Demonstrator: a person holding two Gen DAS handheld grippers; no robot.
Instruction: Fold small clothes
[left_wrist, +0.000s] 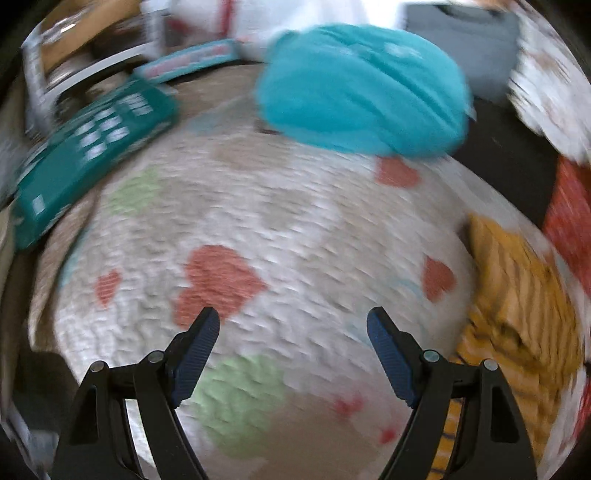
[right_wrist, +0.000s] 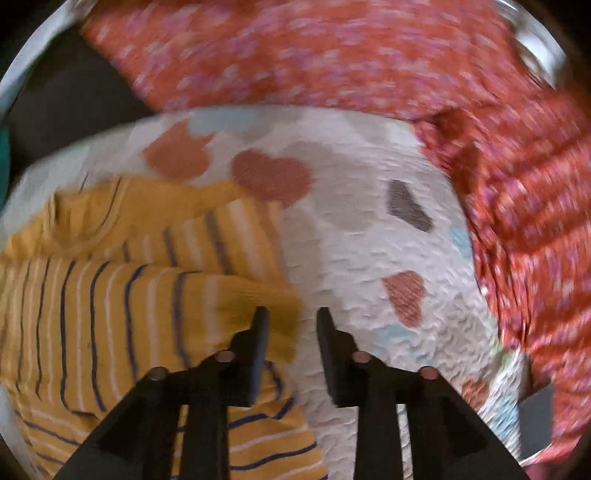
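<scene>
A yellow striped garment (right_wrist: 110, 288) lies crumpled on a heart-patterned blanket (right_wrist: 362, 236). It also shows at the right edge of the left wrist view (left_wrist: 517, 314). My right gripper (right_wrist: 291, 317) is open, its left finger over the garment's sleeve cuff, nothing held. My left gripper (left_wrist: 293, 321) is wide open and empty above the blanket (left_wrist: 258, 221). A turquoise garment (left_wrist: 362, 88) lies bunched at the blanket's far edge.
A red floral cloth (right_wrist: 498, 166) lies along the far and right side of the blanket. A teal box (left_wrist: 88, 155) sits at the left, with more boxes and a grey garment (left_wrist: 469, 40) behind. Both views are motion-blurred.
</scene>
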